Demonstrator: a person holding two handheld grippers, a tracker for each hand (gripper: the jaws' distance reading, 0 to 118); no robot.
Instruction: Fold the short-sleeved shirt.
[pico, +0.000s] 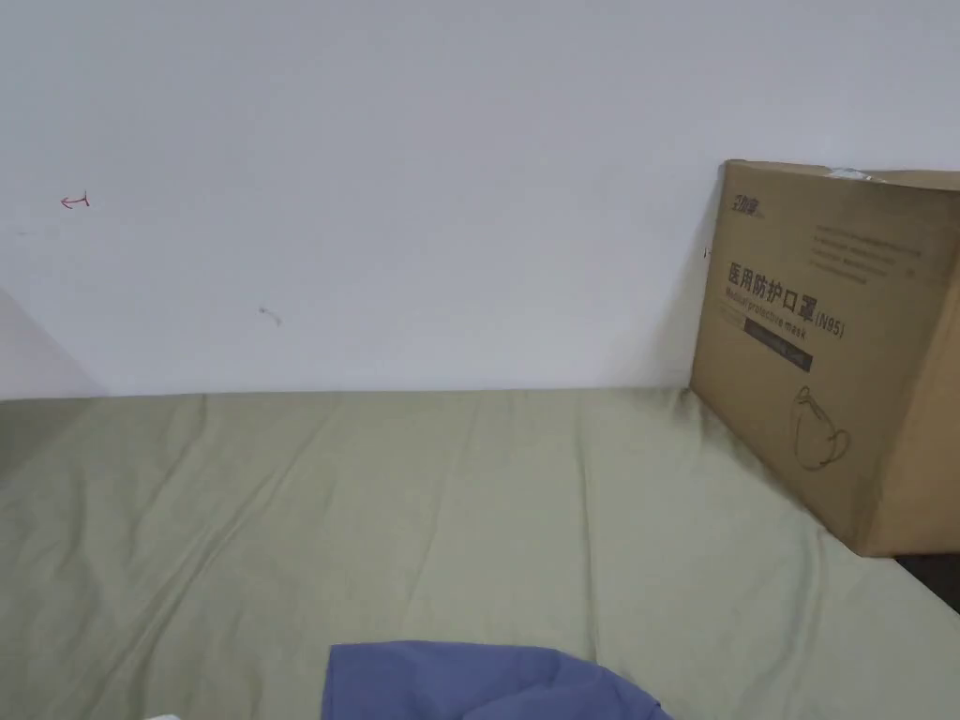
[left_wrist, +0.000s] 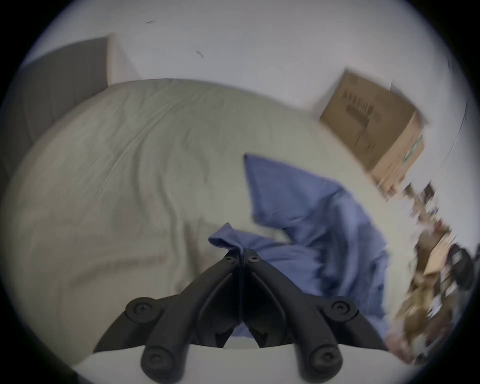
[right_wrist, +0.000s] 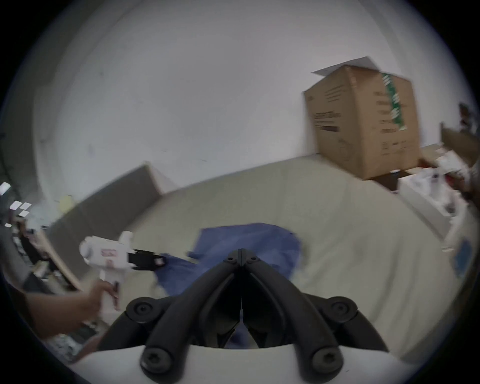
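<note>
A blue shirt (left_wrist: 319, 233) lies rumpled on a green sheet (pico: 375, 525), well left of a cardboard box (pico: 834, 366). The left gripper (left_wrist: 241, 256) pinches a raised shirt edge; the right gripper (right_wrist: 241, 256) is clenched on cloth too. Folding looks barely begun.

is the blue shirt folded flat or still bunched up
Bunched up: the shirt lies rumpled on the sheet, one edge pinched by the left gripper.

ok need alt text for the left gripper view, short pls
The left hand-held gripper, seen from just behind its black jaws, is shut on a bunched fold of a blue shirt that trails to the right over a wrinkled pale green sheet. A cardboard box stands against the white wall behind.
</note>
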